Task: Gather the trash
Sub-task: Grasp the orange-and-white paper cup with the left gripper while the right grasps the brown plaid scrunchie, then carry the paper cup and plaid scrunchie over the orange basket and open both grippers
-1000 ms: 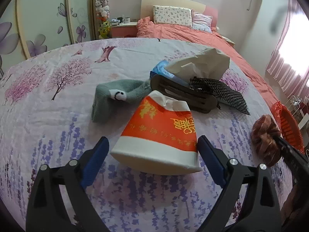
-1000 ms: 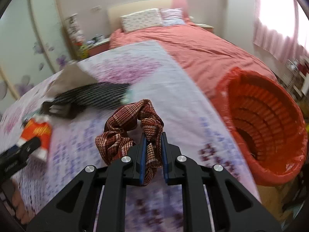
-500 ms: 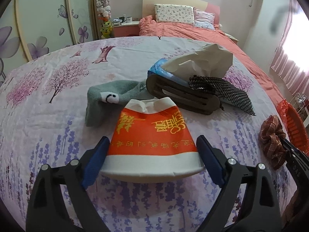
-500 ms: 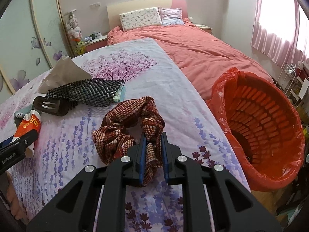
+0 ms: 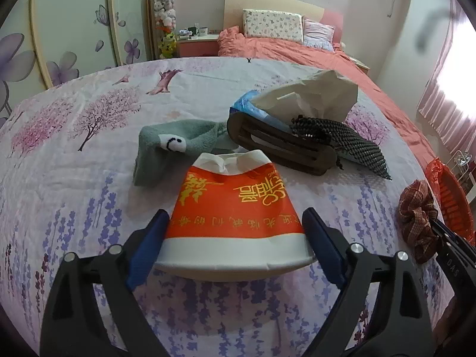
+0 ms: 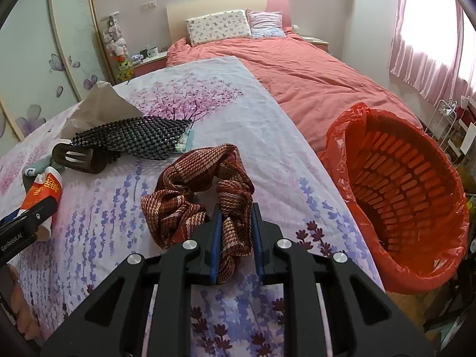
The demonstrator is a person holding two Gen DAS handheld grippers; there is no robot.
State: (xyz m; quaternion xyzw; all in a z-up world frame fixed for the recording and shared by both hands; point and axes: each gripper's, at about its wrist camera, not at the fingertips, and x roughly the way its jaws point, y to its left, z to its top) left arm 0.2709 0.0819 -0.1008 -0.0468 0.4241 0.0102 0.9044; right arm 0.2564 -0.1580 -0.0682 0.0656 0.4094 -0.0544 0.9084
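A crushed orange-and-white paper cup (image 5: 235, 217) lies on the floral sheet, between the blue pads of my left gripper (image 5: 235, 238), whose jaws are wide and touch its rim on both sides. The cup also shows in the right wrist view (image 6: 41, 196). My right gripper (image 6: 235, 229) is shut on a red-brown patterned scrunchie (image 6: 202, 190), seen also at the right of the left wrist view (image 5: 416, 217). An orange basket lined with a red bag (image 6: 410, 196) stands off the bed's right edge.
Behind the cup lie a grey-green smiley sock (image 5: 169, 148), a dark brown hair claw (image 5: 279, 145), a black beaded pouch (image 5: 345, 139), crumpled paper (image 5: 315, 95) and a blue wrapper (image 5: 247, 104). A pink bed (image 6: 312, 74) lies beyond.
The left gripper has settled around the cup, which now lies square between the pads. The right gripper with the scrunchie has steadied; the basket stays at its right.
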